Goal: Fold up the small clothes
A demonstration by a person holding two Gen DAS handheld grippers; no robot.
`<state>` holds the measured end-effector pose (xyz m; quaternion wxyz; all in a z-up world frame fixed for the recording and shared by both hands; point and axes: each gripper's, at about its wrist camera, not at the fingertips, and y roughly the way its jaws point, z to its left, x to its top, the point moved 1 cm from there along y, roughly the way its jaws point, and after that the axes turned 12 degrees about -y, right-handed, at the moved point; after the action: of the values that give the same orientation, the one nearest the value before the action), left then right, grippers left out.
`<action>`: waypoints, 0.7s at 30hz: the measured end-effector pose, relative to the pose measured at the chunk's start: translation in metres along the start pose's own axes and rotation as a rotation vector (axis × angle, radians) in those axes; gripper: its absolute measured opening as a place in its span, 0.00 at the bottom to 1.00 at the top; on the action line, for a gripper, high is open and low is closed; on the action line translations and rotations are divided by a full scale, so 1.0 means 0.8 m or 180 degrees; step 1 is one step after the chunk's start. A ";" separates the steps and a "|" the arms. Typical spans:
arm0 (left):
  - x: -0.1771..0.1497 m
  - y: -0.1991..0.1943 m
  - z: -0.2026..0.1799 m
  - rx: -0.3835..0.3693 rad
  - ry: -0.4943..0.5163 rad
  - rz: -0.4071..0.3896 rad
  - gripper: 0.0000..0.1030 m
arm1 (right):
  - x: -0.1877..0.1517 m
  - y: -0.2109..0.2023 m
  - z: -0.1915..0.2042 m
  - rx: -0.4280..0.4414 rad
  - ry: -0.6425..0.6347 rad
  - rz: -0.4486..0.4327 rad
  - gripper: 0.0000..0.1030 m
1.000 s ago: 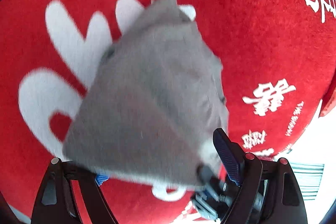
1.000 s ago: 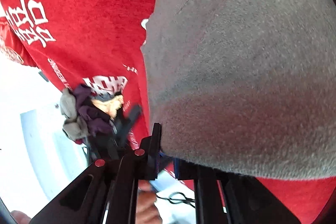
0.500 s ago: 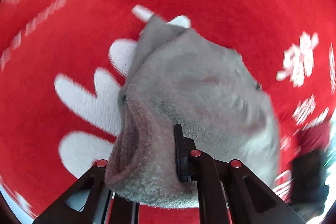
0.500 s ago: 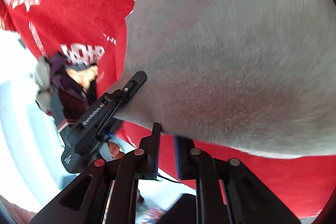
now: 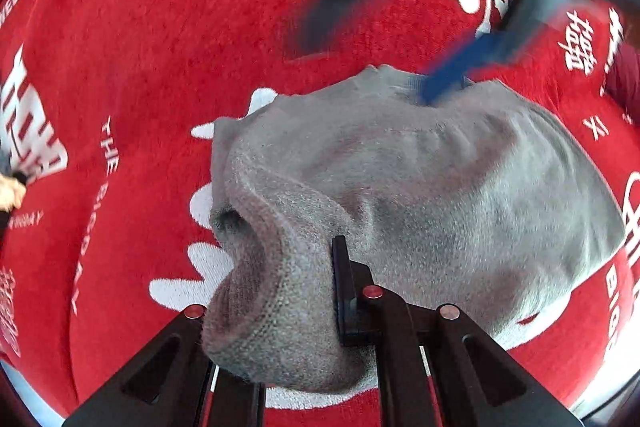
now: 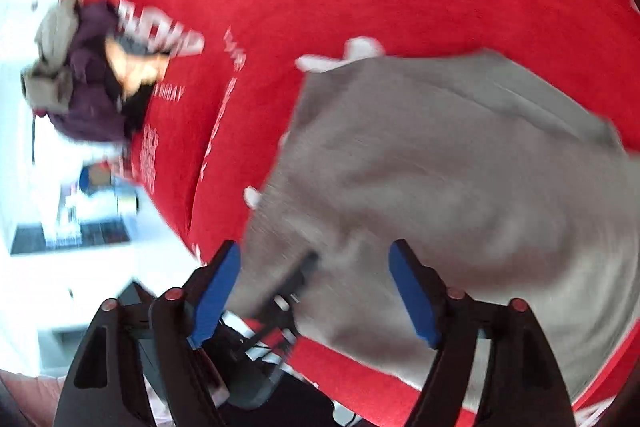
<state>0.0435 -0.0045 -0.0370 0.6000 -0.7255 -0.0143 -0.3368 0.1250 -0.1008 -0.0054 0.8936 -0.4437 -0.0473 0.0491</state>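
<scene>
Grey garment lies spread on red cloth w/ white lettering; left gripper clamped on its bunched near edge, lifting a fold; right gripper jaws opening, pads apart over the fabric, not pressing it; heap of other clothes at cloth's edge.

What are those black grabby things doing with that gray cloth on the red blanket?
A person is folding a small gray garment on a red cloth with white lettering. The left tongs are shut on a bunched edge of the garment. The right tongs are opening, with their blue pads apart over the garment and not pinching it. A pile of other clothes sits at the red cloth's edge.
</scene>
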 end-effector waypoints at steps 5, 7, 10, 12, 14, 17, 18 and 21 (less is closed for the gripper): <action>-0.003 -0.003 -0.001 -0.0014 0.0090 -0.0036 0.11 | 0.066 0.073 0.038 -0.0149 -0.0368 0.0626 0.81; -0.004 -0.003 0.001 -0.0030 0.0092 -0.0050 0.11 | 0.081 0.097 0.046 -0.0313 -0.0456 0.0826 0.81; -0.006 -0.006 -0.001 -0.0046 0.0116 -0.0082 0.11 | 0.100 0.128 0.059 -0.0620 -0.0601 0.1075 0.81; -0.006 -0.008 -0.002 -0.0048 0.0123 -0.0095 0.11 | 0.107 0.146 0.063 -0.0748 -0.0650 0.1248 0.82; -0.005 -0.008 0.000 -0.0047 0.0119 -0.0097 0.11 | 0.108 0.167 0.064 -0.0957 -0.0756 0.1447 0.82; -0.004 -0.008 0.000 -0.0054 0.0093 -0.0082 0.11 | 0.106 0.189 0.060 -0.1279 -0.0830 0.1659 0.82; -0.003 -0.009 -0.001 -0.0056 0.0090 -0.0079 0.11 | 0.106 0.191 0.056 -0.1330 -0.0814 0.1667 0.82; 0.000 -0.010 0.000 -0.0055 0.0087 -0.0073 0.11 | 0.101 0.184 0.042 -0.1416 -0.0766 0.1557 0.49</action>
<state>0.0396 -0.0022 -0.0301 0.5899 -0.7259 -0.0115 -0.3536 0.1940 0.0246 -0.0989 0.7249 -0.6167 -0.0541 0.3022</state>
